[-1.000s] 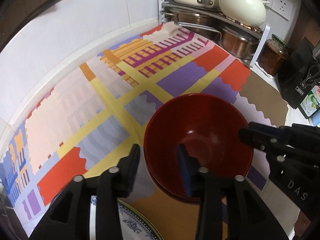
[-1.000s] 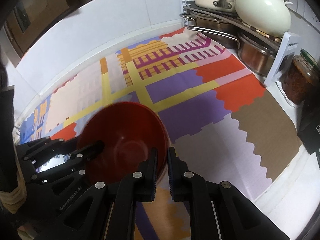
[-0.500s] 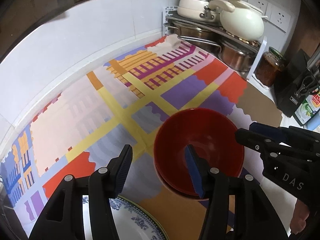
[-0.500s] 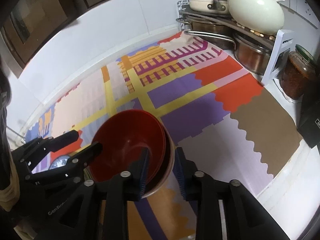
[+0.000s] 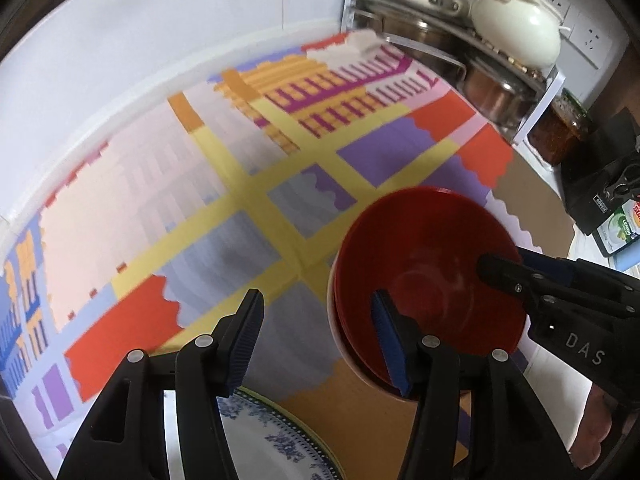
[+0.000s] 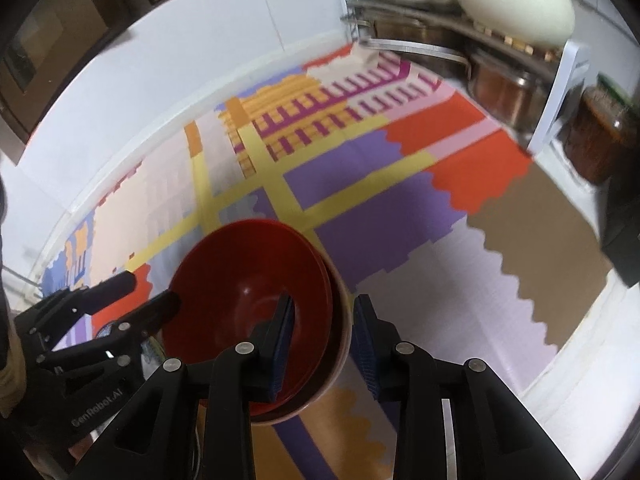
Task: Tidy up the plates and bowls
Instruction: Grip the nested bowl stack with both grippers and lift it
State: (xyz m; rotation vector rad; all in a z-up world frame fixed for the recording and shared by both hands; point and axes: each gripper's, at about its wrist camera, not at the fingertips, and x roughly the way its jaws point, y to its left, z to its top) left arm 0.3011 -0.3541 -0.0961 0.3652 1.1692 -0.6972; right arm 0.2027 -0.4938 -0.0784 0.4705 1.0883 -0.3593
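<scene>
1. Covering most of the counter, the patterned mat (image 5: 248, 200) carries a stack of nested bowls (image 5: 428, 280); the stack sits on the mat's near part, with a blue-patterned plate (image 5: 272, 436) just beside it at the near edge.
2. Risk, stack shift: the right gripper (image 6: 324, 340) straddles the stack's rim, one finger inside the red bowl (image 6: 256, 288) and one outside. Its jaws stand apart and no pad appears to press the rim, so it reads as released. Judgement: lifting away at an angle could snag the rim and tip or drag the stack.
3. Risk, plate contact: the left gripper (image 5: 316, 340) is unclenched and empty, one finger over the bowl's inside, the other over bare mat. Judgement: swinging toward the plate from here could knock the stack's near wall.
4. Appearance, stack: the top bowl is glossy red inside. It sits slightly off-centre in a paler-rimmed bowl (image 6: 344, 340) beneath, leaving a crescent of that bowl exposed on one side.
5. Appearance, plate: white with blue floral rim pattern, largely hidden under the left gripper.
</scene>
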